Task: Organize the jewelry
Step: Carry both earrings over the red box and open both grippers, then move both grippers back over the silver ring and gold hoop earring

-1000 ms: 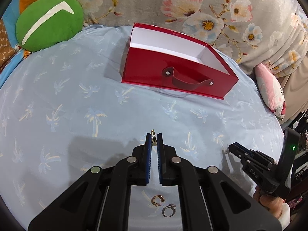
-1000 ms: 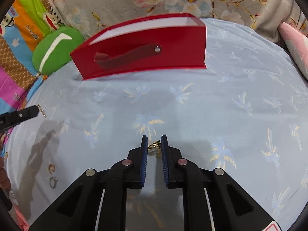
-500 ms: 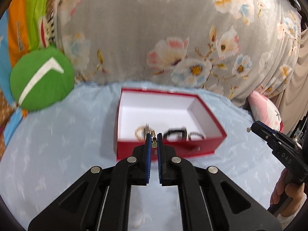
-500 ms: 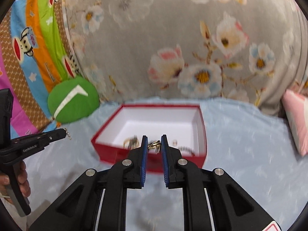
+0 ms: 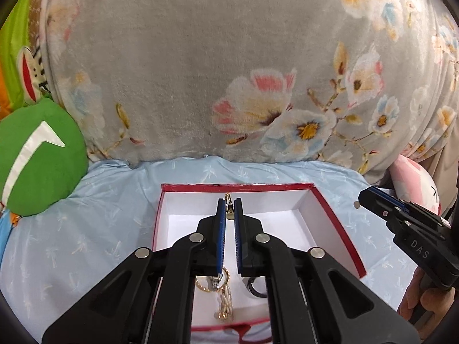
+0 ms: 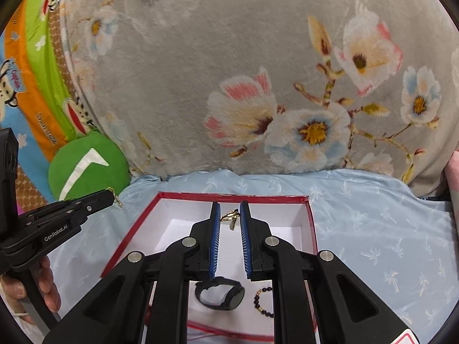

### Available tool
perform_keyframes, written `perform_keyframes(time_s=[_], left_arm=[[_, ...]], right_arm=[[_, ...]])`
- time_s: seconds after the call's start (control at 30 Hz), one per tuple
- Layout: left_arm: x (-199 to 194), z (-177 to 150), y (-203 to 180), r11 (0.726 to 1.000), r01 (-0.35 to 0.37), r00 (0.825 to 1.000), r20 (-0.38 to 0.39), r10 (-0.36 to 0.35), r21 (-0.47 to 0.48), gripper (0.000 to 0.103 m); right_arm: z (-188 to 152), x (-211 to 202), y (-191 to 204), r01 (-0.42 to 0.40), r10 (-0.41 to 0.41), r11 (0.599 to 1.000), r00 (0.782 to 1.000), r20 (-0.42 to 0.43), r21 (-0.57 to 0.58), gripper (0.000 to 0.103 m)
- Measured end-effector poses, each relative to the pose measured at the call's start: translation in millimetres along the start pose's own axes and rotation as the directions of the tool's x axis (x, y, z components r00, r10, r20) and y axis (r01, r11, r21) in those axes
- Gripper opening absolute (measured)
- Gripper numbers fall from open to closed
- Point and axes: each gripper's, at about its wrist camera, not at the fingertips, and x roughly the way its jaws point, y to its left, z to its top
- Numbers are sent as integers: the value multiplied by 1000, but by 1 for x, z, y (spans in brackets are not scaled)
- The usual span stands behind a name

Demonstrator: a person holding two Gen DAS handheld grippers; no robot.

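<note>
A red box with a white inside lies on the blue sheet; it also shows in the right wrist view. My left gripper is shut on a small gold earring above the box. My right gripper has its jaws a little parted, with a gold ring between the tips above the box. In the box lie a gold chain, a black watch and a dark bead bracelet.
A grey floral cushion stands behind the box. A green round pillow is at the left, a pink pillow at the right. The blue sheet surrounds the box.
Both grippers have risen from the sheet and moved forward over the open box, each carrying its piece. The right jaws now stand wider apart.
</note>
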Motion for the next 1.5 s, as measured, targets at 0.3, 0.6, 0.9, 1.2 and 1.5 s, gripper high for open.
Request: perform_keyframes(time_s=[0.3,0.6,0.9,1.2,1.5], left_arm=[[66,-12,-3,998,-58,994,-87,61,36,6],[81,-26,-3,992,-117,986,-110,122,54,37],[76,-29,-6,993,-107,987,-116,113,55,37],[35,-40,-9,992,-104,988,-106,111,68,37],[-73,-92,5,991,-101,988,-106,111,90,55]], right_arm=[[-8,61,-4,15,-16,1000,995,-97,-16,15],[-20,74,1,29,-31,999,993,-112,-25,43],[-24,65,5,29,-32,999,993,-115,-30,43],[-35,27,10,19,-22,999,994,-104,-28,43],[-103,-67,44,-40,28,995,991,-129,-91,49]])
